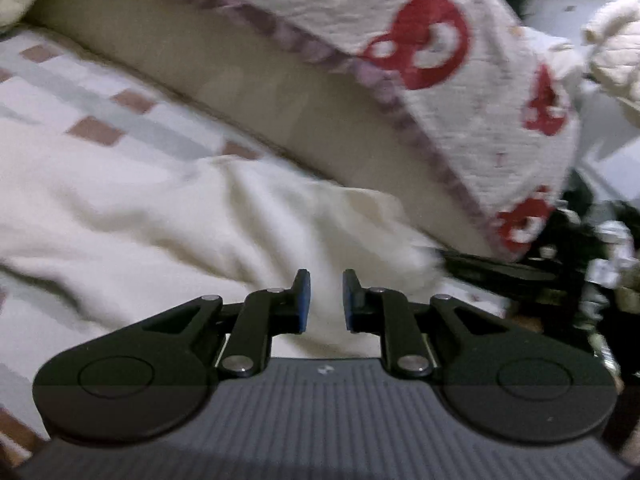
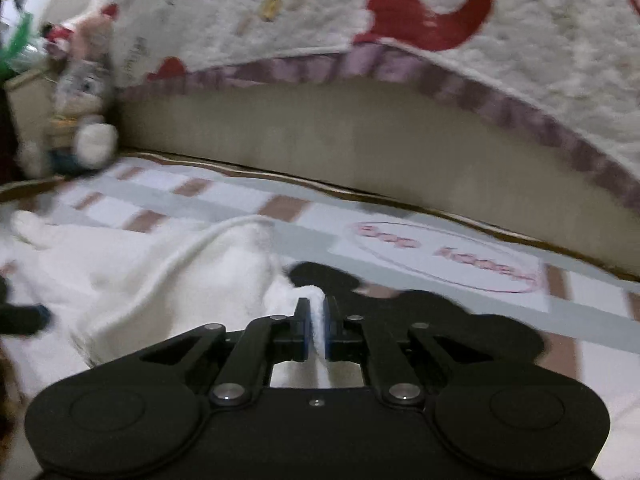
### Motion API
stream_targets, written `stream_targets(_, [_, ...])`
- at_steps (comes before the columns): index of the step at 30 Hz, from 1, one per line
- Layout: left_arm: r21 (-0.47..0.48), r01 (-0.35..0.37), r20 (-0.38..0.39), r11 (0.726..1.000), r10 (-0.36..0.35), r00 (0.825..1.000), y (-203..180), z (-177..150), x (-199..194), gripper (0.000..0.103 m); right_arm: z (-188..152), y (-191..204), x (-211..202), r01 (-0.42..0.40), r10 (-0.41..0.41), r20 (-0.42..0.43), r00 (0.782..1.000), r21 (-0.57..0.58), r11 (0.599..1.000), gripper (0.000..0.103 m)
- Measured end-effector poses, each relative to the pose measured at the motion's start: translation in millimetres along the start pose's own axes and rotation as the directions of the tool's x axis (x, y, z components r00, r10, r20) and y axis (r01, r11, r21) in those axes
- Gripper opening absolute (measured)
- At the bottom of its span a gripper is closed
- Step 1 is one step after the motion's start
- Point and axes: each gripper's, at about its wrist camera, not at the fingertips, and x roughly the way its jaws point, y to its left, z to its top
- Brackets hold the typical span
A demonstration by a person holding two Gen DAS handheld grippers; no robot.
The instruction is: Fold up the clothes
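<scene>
A white fleecy garment [image 1: 192,216] lies rumpled on the checked bed cover [image 1: 92,92]. My left gripper [image 1: 326,300] hovers just above its near part, jaws open with a small gap and nothing between them. In the right wrist view the same garment [image 2: 180,268] spreads to the left. My right gripper [image 2: 318,320] is shut on a pinched edge of it, with white cloth showing between the blue pads and lifted slightly off the cover [image 2: 440,256].
A padded beige bed side [image 1: 256,92] draped with a white blanket with red bear prints [image 1: 400,32] runs behind the garment. A stuffed toy [image 2: 80,96] sits at the far left corner. Dark clutter [image 1: 592,256] lies beyond the bed's right end.
</scene>
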Motion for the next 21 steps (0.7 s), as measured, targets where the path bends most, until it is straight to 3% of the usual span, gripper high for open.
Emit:
stream_targets(2, [-0.004, -0.062, -0.007, 0.998, 0.062, 0.998, 11.2, -0.3, -1.6, 0.016, -0.7, -6.9, -3.9, 0.094, -0.093, 0.034, 0.995, -0.026, 0.995, 0.007])
stream_targets(5, [0.07, -0.158, 0.042, 0.985, 0.156, 0.987, 8.8, 13.8, 6.5, 0.018, 14.6, -29.7, -10.7, 0.22, -0.22, 0.111, 0.969, 0.016, 0.975, 0.007])
stream_targets(7, [0.125, -0.194, 0.081, 0.973, 0.185, 0.979, 10.9, 34.7, 15.4, 0.028, 26.1, -52.2, -14.0, 0.277, -0.287, 0.139, 0.948, 0.084, 0.957, 0.007])
stream_targets(9, [0.132, -0.199, 0.086, 0.971, 0.188, 0.978, 29.2, 57.9, 26.1, 0.041, 29.2, -76.5, 1.4, 0.322, -0.335, 0.087, 0.938, 0.135, 0.937, 0.007])
stream_targets(13, [0.204, -0.234, -0.017, 0.951, 0.242, 0.97, 59.6, 100.0, 84.8, 0.041, 38.2, -133.3, 25.0, 0.253, -0.279, 0.011, 0.96, 0.384, 0.888, 0.007])
stream_targets(15, [0.249, -0.24, -0.082, 0.938, 0.268, 0.96, 73.8, 113.6, 116.2, 0.041, 45.9, -149.7, 34.2, 0.189, -0.217, 0.014, 0.976, 0.439, 0.878, 0.007])
stream_targets(17, [0.279, -0.216, -0.154, 0.936, 0.265, 0.952, 86.6, 118.5, 142.7, 0.041, 54.4, -158.8, 48.0, 0.101, -0.112, 0.003, 0.994, 0.398, 0.912, 0.008])
stream_targets(20, [0.278, -0.149, -0.234, 0.949, 0.217, 0.948, 93.9, 121.0, 167.9, 0.042, 57.3, -162.2, 47.8, 0.023, -0.049, 0.057, 0.997, 0.381, 0.924, 0.008])
stream_targets(21, [0.26, -0.117, -0.255, 0.958, 0.185, 0.949, 95.8, 121.0, 172.7, 0.046, 58.3, -164.0, 47.2, -0.005, -0.026, 0.075, 0.997, 0.38, 0.925, 0.008])
